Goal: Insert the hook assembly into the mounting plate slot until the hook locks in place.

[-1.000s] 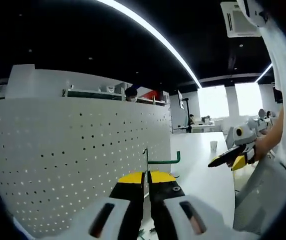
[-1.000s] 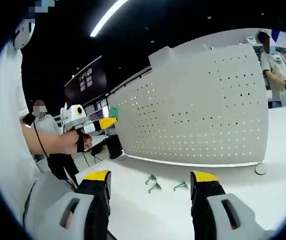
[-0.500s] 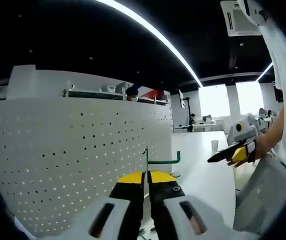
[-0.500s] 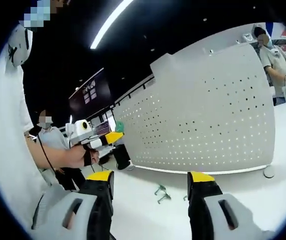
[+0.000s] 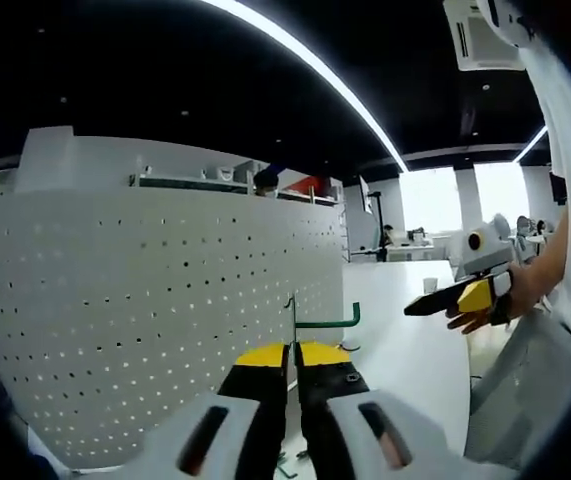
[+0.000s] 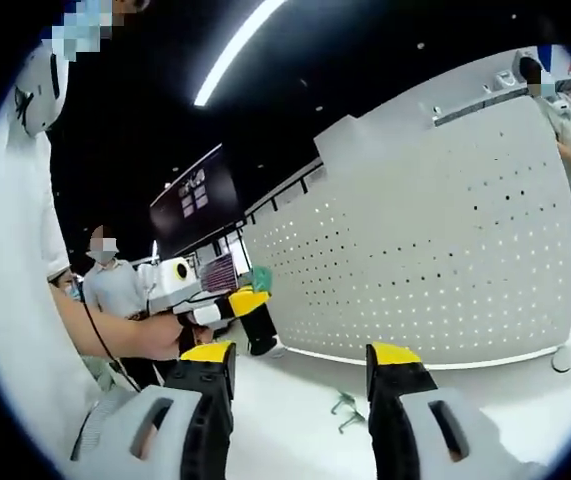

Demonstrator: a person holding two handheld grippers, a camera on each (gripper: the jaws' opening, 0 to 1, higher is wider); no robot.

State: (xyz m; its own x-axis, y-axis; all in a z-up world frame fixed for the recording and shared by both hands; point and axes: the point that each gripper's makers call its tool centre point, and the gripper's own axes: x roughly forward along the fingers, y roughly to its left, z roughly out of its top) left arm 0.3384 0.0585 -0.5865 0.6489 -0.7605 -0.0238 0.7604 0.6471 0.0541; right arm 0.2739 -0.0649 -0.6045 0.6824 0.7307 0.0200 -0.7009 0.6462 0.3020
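The white perforated mounting plate [image 5: 135,320] stands upright on the white table [image 5: 405,340] and also shows in the right gripper view as the mounting plate [image 6: 435,260]. My left gripper [image 5: 292,356] is shut on a green wire hook [image 5: 325,323], held a little off the plate's right end. From the right gripper view the left gripper [image 6: 227,302] sits at the left in a hand, with the green hook [image 6: 261,277] at its tip. My right gripper [image 6: 300,356] is open, nothing between its fingers; it appears as the right gripper [image 5: 445,298] far right, away from the plate.
Loose green hooks [image 6: 346,411] lie on the table [image 6: 525,400] in front of the plate. A paper cup [image 5: 428,286] stands far back on the table. A person's white sleeve [image 5: 565,200] is close on the right. Other people stand behind the plate and to the left.
The right gripper has risen a little and swung toward the left gripper. The left gripper still holds the hook in about the same spot by the plate.
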